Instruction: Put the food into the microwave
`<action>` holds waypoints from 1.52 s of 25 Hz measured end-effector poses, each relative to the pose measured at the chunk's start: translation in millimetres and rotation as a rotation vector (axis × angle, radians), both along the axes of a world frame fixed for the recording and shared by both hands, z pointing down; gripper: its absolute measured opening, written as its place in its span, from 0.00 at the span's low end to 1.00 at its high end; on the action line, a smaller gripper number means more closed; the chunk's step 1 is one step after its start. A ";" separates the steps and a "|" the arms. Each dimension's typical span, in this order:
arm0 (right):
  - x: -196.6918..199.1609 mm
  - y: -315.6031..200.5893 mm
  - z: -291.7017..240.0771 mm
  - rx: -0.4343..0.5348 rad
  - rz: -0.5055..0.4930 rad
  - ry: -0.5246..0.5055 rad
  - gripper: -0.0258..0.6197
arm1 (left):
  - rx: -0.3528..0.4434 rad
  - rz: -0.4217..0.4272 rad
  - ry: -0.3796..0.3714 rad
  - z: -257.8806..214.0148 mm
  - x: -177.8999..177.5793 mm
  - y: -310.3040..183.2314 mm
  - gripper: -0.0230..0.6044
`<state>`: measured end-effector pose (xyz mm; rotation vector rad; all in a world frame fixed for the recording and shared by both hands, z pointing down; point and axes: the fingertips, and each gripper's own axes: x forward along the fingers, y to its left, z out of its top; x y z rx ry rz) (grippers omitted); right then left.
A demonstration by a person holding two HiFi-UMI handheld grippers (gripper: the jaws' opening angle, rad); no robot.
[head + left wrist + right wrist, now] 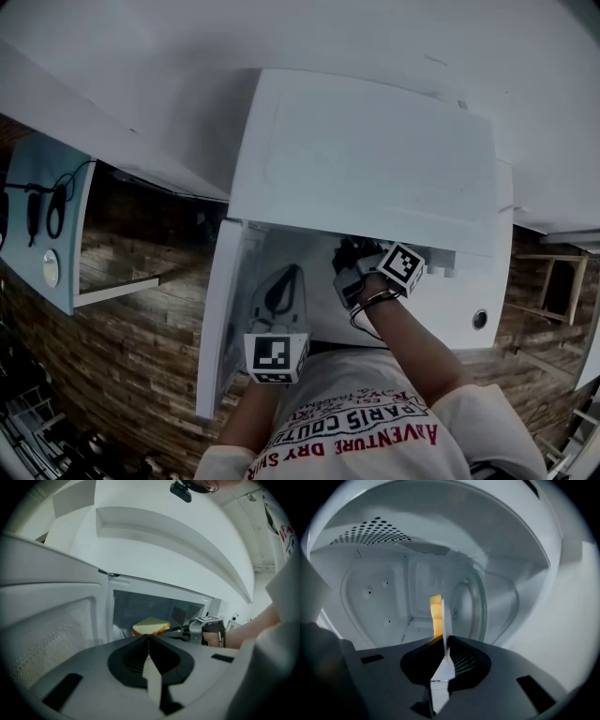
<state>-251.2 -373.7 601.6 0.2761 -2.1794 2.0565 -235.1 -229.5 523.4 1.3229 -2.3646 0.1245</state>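
Note:
The white microwave (366, 159) stands with its door (225, 309) swung open to the left. My right gripper (444, 644) reaches into the cavity (379, 606), shut on the thin rim of a white plate (445, 625). On the plate lies a yellow slice of bread or sandwich (436, 616), seen from the side (151, 626) in the left gripper view, just inside the opening. The turntable (476, 606) lies close beside the plate. My left gripper (149, 638) hangs in front of the opening by the door (51, 630), jaws closed together with nothing between them.
The microwave's control panel with a round knob (480, 319) is to the right of the opening. A white shelf (154, 531) juts from the wall above. A wood-patterned surface (131, 319) and a pale blue panel with cables (42, 225) lie to the left.

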 end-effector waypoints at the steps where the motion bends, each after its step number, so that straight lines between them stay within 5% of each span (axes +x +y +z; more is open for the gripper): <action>1: -1.0 -0.2 -0.2 0.003 0.008 0.011 0.10 | 0.003 0.001 0.003 -0.8 0.2 0.7 0.05; 10: 0.0 2.4 -2.4 0.142 -0.032 0.141 0.17 | 0.026 0.031 0.009 -4.4 3.6 0.8 0.05; 13: -3.6 10.6 -9.5 0.256 -0.127 0.164 0.35 | 0.032 0.041 0.006 -5.4 4.1 0.5 0.05; 17: -0.5 19.2 -7.4 0.459 -0.274 0.264 0.41 | 0.052 0.042 0.000 -13.1 2.0 0.8 0.05; 23: 11.1 34.8 5.8 0.799 -0.649 0.470 0.42 | 0.071 0.042 -0.013 -16.0 2.3 7.5 0.05; 31: 22.7 40.3 12.7 1.066 -0.914 0.624 0.39 | 0.061 0.066 -0.026 -16.4 5.5 13.4 0.05; 35: 29.5 39.1 11.5 1.195 -0.961 0.651 0.36 | 0.057 0.089 -0.032 -19.5 8.1 14.8 0.05; 38: 35.8 40.7 10.4 1.173 -0.924 0.648 0.35 | 0.050 0.109 -0.037 -20.0 11.6 15.5 0.05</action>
